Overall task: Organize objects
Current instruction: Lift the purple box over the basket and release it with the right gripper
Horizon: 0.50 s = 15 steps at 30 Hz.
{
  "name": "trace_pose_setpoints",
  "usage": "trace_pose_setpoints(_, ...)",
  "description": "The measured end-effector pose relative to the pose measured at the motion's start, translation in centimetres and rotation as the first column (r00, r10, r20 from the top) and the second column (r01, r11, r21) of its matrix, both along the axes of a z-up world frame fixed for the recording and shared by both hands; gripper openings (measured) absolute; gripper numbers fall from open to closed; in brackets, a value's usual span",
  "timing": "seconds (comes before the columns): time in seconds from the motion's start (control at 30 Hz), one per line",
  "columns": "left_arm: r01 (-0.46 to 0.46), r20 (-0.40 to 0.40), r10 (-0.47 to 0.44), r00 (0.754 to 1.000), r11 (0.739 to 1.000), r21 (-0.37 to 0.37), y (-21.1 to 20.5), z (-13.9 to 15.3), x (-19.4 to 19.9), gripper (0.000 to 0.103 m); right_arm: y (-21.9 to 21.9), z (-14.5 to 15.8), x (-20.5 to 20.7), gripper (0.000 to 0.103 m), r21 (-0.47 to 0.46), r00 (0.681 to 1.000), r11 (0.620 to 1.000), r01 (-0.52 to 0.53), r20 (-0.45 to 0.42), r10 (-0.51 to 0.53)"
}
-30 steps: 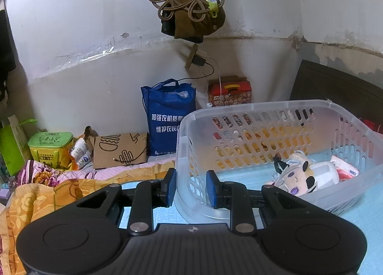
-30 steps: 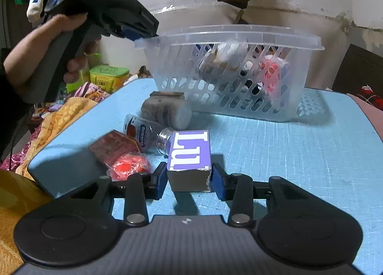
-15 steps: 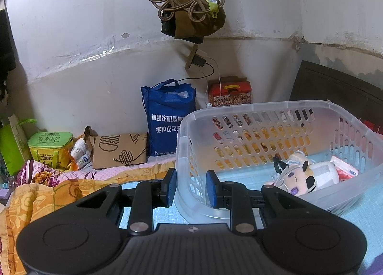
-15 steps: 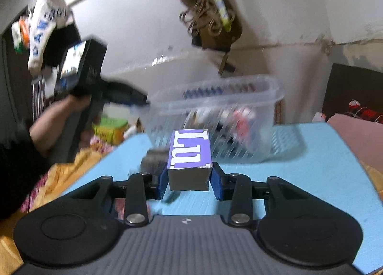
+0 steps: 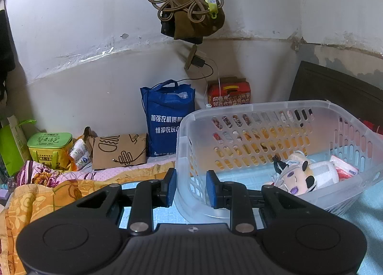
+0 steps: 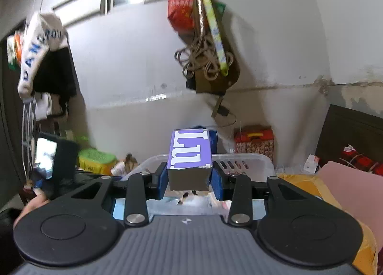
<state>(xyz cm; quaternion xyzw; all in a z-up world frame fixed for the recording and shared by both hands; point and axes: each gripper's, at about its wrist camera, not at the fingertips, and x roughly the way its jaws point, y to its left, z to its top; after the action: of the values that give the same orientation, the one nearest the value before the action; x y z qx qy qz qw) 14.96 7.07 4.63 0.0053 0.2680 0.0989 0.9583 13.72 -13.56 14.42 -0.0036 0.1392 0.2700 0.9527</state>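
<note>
1. Box [image 6: 189,159], purple and white, is the thing I am sorting right now, but the left wrist view does not show it at all. There my left gripper [image 5: 190,186] sits narrow on the near corner wall of the clear basket [image 5: 275,107], one blue pad outside and one inside, just as it did a second ago, holding the basket steady on the blue table [image 5: 368,205]. Only this view looks down into the basket: a plush toy [image 5: 295,175], a white bottle [image 5: 322,174] and a red-and-white packet [image 5: 343,169] lie at the right end, and the near left part of the floor is bare.

2. In the right wrist view my right gripper [image 6: 189,178] is clamped on the box, a pad pressed to each side. A second ago the box sat on the table among the loose things; now it hangs in the air above the basket rim [image 6: 241,155], the plush just visible beneath it (the frame is blurred with motion). I judge the pick is done and only the drop remains. This view alone shows my other hand [image 6: 33,205] on its handle at the left edge.
</note>
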Motion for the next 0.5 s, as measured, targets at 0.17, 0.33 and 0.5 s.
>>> trace_pose_setpoints(0.17,-0.001,0.000,0.001,1.000,1.000,0.004,0.0,0.0,0.1,0.030,2.5,-0.5,4.4,0.041,-0.037,0.998,0.999,0.003,-0.056,-0.005)
trace_pose_setpoints(0.33,-0.001,0.001,0.001,1.000,1.000,0.010,-0.1,0.0,0.2,0.030,3.5,-1.4,5.4,0.041,-0.054,0.998,0.998,-0.020,-0.058,0.017)
trace_pose_setpoints(0.5,-0.001,0.001,0.001,1.000,1.000,0.008,-0.1,-0.1,0.1,0.030,3.7,-1.8,6.4,0.048,-0.092,0.999,0.996,0.017,-0.031,-0.020)
